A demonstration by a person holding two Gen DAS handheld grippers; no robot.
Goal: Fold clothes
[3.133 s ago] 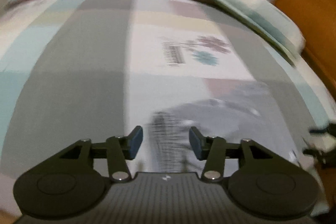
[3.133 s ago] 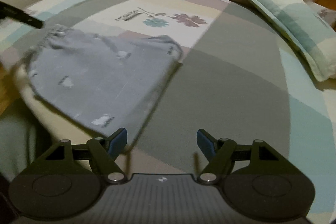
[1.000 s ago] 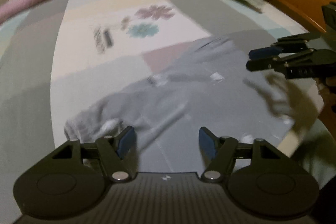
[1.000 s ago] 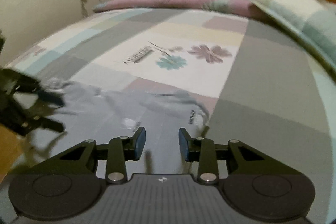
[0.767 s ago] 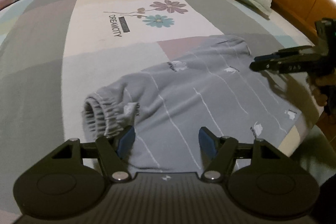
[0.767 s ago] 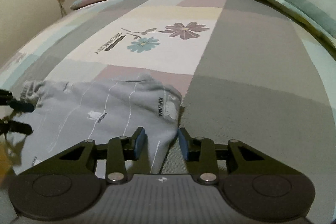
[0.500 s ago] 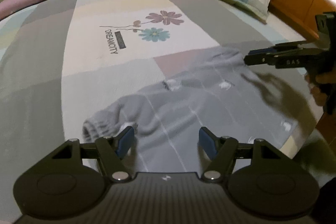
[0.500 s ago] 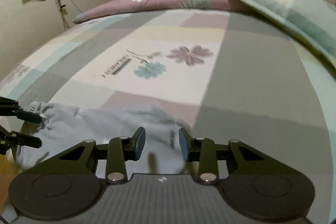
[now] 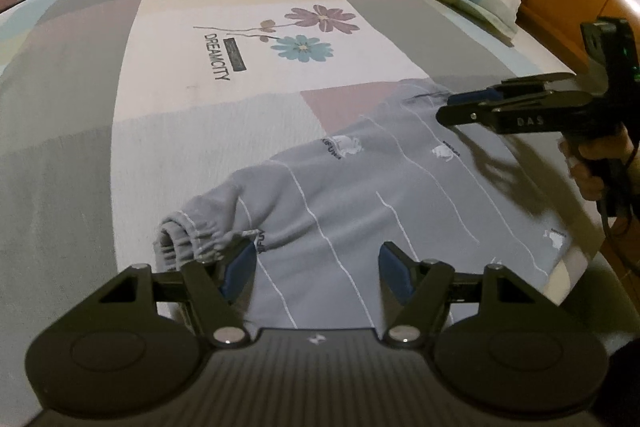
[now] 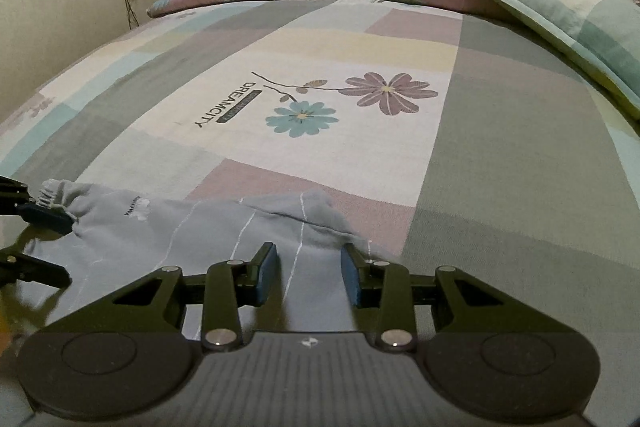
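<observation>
Both wrist cameras sit low and close, looking forward and down along their jaws across the bed (image 9: 168, 75). Each sees the grey trousers (image 9: 380, 195) and the printed flowers (image 10: 348, 103).

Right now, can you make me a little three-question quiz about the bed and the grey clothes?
1. True or false: the grey garment hangs off a chair.
2. What word is printed on the bedsheet beside the flowers?
A) DREAMCITY B) SLEEPWELL C) HOME
3. Fill in: the left hand-held gripper has its fingers spread near the garment's elastic ____.

Key:
1. False, it lies on the bed.
2. A
3. cuff
</observation>
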